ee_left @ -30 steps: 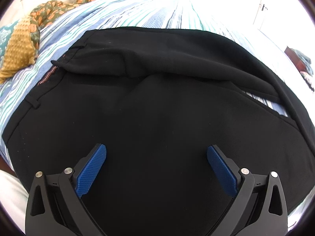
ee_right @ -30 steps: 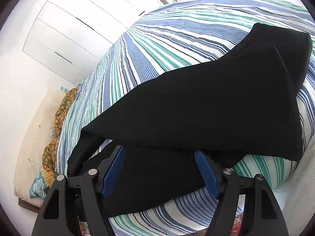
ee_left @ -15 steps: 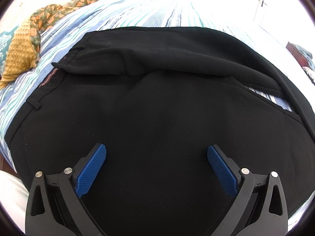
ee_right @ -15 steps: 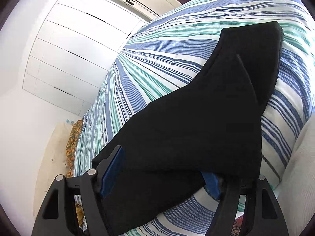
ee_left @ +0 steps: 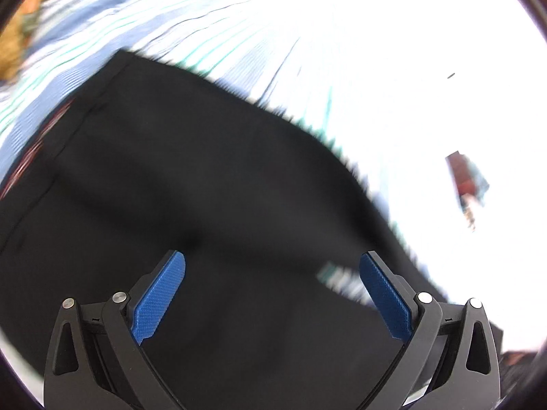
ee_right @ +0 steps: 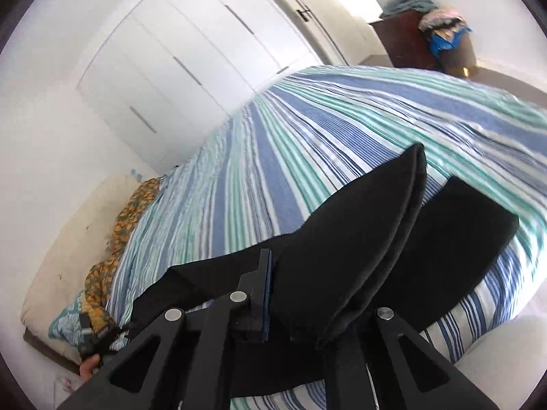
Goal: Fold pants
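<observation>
Black pants [ee_left: 205, 177] lie on a blue, teal and white striped bedspread [ee_left: 218, 24]. The left wrist view is blurred by motion. My left gripper [ee_left: 271, 294] is open just above the pants with nothing between its blue pads. In the right wrist view my right gripper [ee_right: 307, 304] is shut on a bunched fold of the pants [ee_right: 362, 235] and holds it raised above the bedspread [ee_right: 273, 157]. The rest of the pants [ee_right: 471, 239] lies flat beyond the fold.
White wardrobe doors [ee_right: 191, 54] stand behind the bed. Orange and teal patterned cushions [ee_right: 112, 239] lie at the bed's left end. A dark wooden cabinet [ee_right: 410, 41] with piled clothes stands at the far right.
My right gripper has closed on the pants fabric and lifted it up into a fold. My left gripper has swung over the pants, still open, and its view has blurred.
</observation>
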Tool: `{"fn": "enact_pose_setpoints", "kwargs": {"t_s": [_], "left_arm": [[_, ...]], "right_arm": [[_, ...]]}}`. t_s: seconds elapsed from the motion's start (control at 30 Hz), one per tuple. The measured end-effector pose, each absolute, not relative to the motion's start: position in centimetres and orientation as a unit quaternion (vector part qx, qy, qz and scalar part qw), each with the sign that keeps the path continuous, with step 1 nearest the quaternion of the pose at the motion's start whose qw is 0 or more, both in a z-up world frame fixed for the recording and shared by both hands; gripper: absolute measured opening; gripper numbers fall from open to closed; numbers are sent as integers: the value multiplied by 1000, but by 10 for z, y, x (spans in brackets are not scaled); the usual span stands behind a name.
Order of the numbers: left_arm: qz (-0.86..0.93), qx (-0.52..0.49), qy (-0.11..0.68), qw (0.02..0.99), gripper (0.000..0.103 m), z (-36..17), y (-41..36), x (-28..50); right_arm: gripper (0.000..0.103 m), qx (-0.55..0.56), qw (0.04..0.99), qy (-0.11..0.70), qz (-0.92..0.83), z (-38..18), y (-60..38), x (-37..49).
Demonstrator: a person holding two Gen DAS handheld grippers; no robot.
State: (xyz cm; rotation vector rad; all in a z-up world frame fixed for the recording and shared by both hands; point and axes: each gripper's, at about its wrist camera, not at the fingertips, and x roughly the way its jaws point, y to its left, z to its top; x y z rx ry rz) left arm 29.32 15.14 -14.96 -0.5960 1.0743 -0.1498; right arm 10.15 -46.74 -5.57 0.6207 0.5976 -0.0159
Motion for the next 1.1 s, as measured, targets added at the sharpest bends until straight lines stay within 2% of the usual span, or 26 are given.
{"fn": "enact_pose_setpoints", "kwargs": {"t_s": [0.17,0.3,0.33,0.4,0.43,0.47,0.5,0.6,0.77,0.83,0.87,0.93,1.03,1.1], "left_arm": [[-111,-305,549,770,102,-157,133,381],[-80,-291,592,747,101,-181,121,412],[-74,-292,597,743,98,-186,120,416],[-64,-299,606,734,86,-193,119,421],[-62,-310,607,729,60,-198,119,423],[-66,-324,603,725,16,-201,121,420],[-69,-336,597,726,3,-202,122,417],[-74,-340,527,775,5,-169,129,389],[-104,-289,365,879,6,-33,161,309],[-86,-272,319,904,7,-9,178,256],[-78,-279,313,904,8,-14,186,230],[-61,-304,337,889,9,-58,180,183],[-30,-302,435,848,9,-164,152,148],[-20,-298,483,823,9,-206,139,135]], "right_arm": [[6,256,931,247,83,3,-444,82],[6,246,936,216,130,32,-434,58],[6,248,935,210,139,36,-433,53],[6,256,932,198,160,42,-435,46],[6,262,930,191,173,45,-436,41],[6,269,927,181,189,47,-439,38],[6,274,924,174,201,47,-441,34],[6,274,926,189,179,35,-455,39],[6,287,923,228,113,-3,-495,81],[6,306,918,221,120,-8,-507,100],[6,320,913,222,125,-11,-512,110],[6,324,908,245,108,-17,-525,126],[6,303,892,332,50,-47,-540,137],[6,288,868,404,8,-80,-553,141]]}}
